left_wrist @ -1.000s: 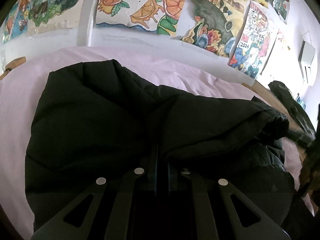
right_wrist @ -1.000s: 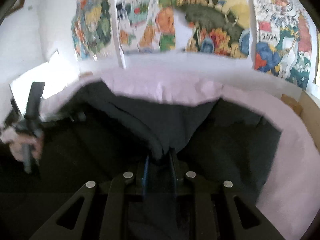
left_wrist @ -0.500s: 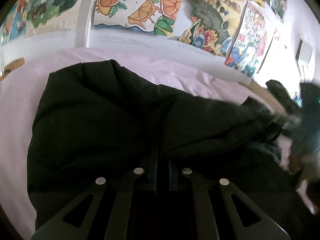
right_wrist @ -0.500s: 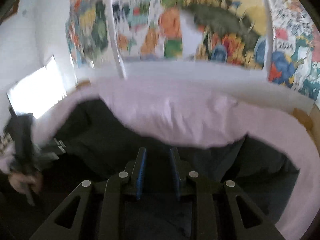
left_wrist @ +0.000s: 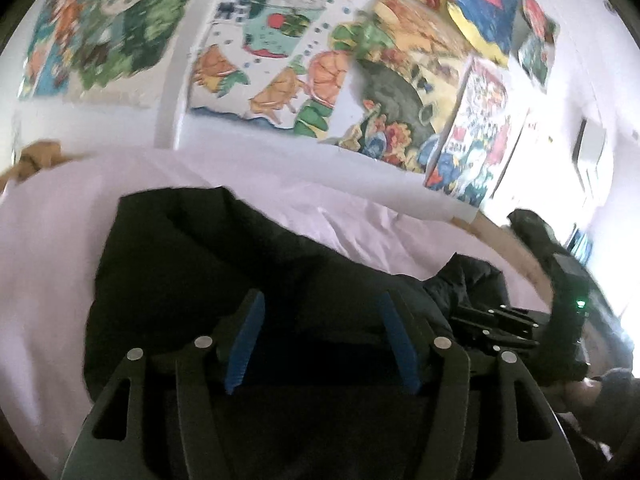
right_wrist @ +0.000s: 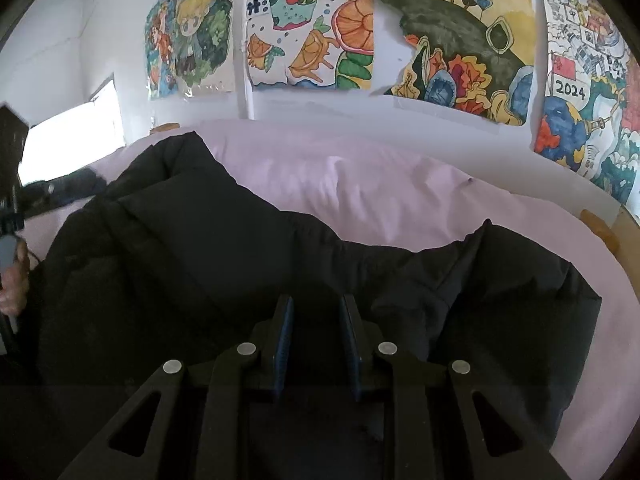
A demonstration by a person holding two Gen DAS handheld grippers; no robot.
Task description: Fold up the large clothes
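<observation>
Blue pads [left_wrist: 245,344]: left gripper [left_wrist: 322,342] tilts down over the black jacket [left_wrist: 192,264]; its jaws have just been opening, nothing pinched.
Right gripper [right_wrist: 316,340]: angled down, narrow gap, whether it grips the fabric cannot be told.
Jacket: puffy, quilted, bunched (matte) on the lilac sheet [right_wrist: 360,184].
Wall: bright paper drawings [right_wrist: 312,28].

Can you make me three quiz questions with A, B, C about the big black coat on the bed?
1. Where does the puffy black coat lie?
A. on the pale pink bed sheet
B. on a chair
C. on the floor

2. What colour are the pads inside the left gripper?
A. red
B. blue
C. yellow

3. How do the left gripper's jaws stand?
A. wide apart
B. pressed together
C. shut on a sock

Answers:
1 A, pink sheet shows all round the coat.
2 B, both pads are blue.
3 A, they have just been opening, gripping no cloth.
</observation>
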